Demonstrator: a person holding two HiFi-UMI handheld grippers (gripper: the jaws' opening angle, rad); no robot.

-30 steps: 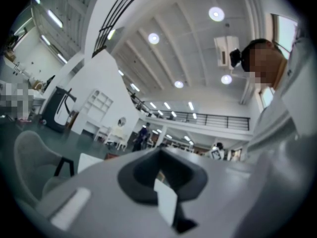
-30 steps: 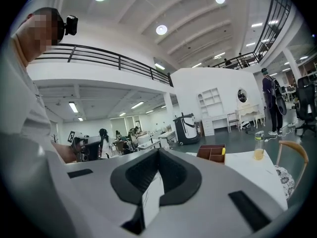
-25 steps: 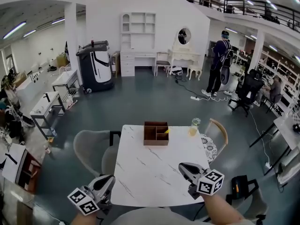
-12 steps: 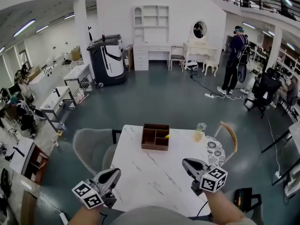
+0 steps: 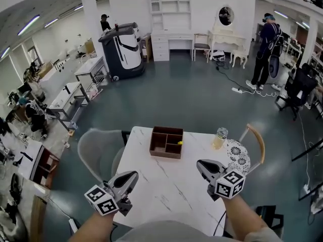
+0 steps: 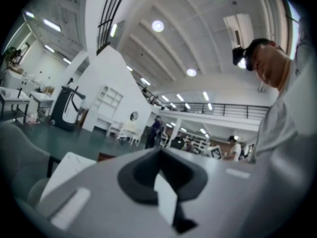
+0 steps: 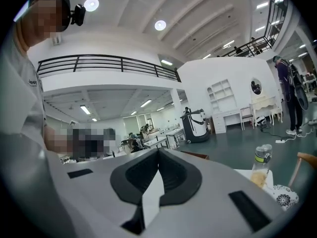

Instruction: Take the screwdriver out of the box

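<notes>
Two grippers hang over the near part of the white worktop point(image 5: 166, 185), both well short of the box point(image 5: 160, 141). The left gripper point(image 5: 132, 175) sits to the box's near left, by the worktop's edge. Its own view shows its fingers pressed together with nothing between them. The right gripper point(image 5: 200, 163) sits to the box's near right, and its fingers are likewise closed on nothing.

The box is brown wood, split into several compartments, and stands toward the far side of the worktop. In a compartment on its right side lies a small yellow thing, probably the handle of the screwdriver point(image 5: 179, 143), though it shows too small to be sure. No gripper touches the box.

To the right of the box, apart from it, a clear jar point(image 5: 220, 137) with yellowish contents stands upright near the worktop's edge. Beyond the jar, further right of the box, is a wooden chair point(image 5: 256, 139) with a patterned cushion. A grey chair point(image 5: 98, 153) stands to the box's left, off the worktop.
</notes>
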